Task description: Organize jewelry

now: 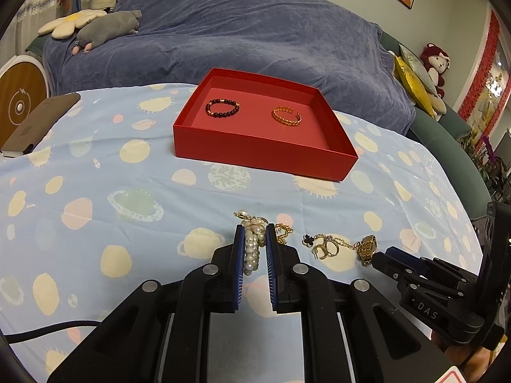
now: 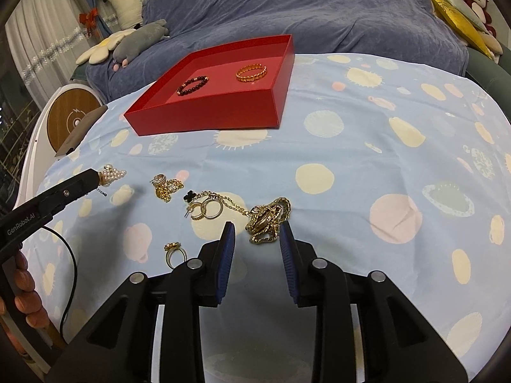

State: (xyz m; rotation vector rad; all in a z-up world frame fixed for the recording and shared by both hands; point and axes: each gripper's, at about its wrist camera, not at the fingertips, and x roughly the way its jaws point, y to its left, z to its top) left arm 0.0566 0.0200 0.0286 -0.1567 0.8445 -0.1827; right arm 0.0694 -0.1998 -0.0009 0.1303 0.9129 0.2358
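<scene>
Behind everything a blue-covered sofa (image 1: 242, 32) carries plush toys, and in front of it a pale blue planet-print cloth (image 1: 111, 172) covers the worktop. Far ahead of both pairs of jaws sits a red tray (image 1: 255, 156) holding a dark beaded bracelet (image 1: 222, 108) on its left and a gold chain-link bangle (image 1: 286, 116) on its right.

Left gripper (image 1: 254, 233): its jaws are closed around a pearl bracelet (image 1: 252, 249), the strand bunched between the blue pads and sticking out past the tips. Just right of those jaws lies a gold chain (image 1: 284, 233) — then a black clover pendant (image 1: 308, 240), gold hoop earrings (image 1: 327, 248) and a gold watch (image 1: 366, 249).

Right gripper (image 2: 258, 229): its jaws stand apart and grip nothing, with the watch's tangled band (image 2: 268, 220) resting on the cloth just ahead, between the tips. Left of these jaws a gold ring (image 2: 174, 253) sits alone — beyond it the hoops and clover.
</scene>
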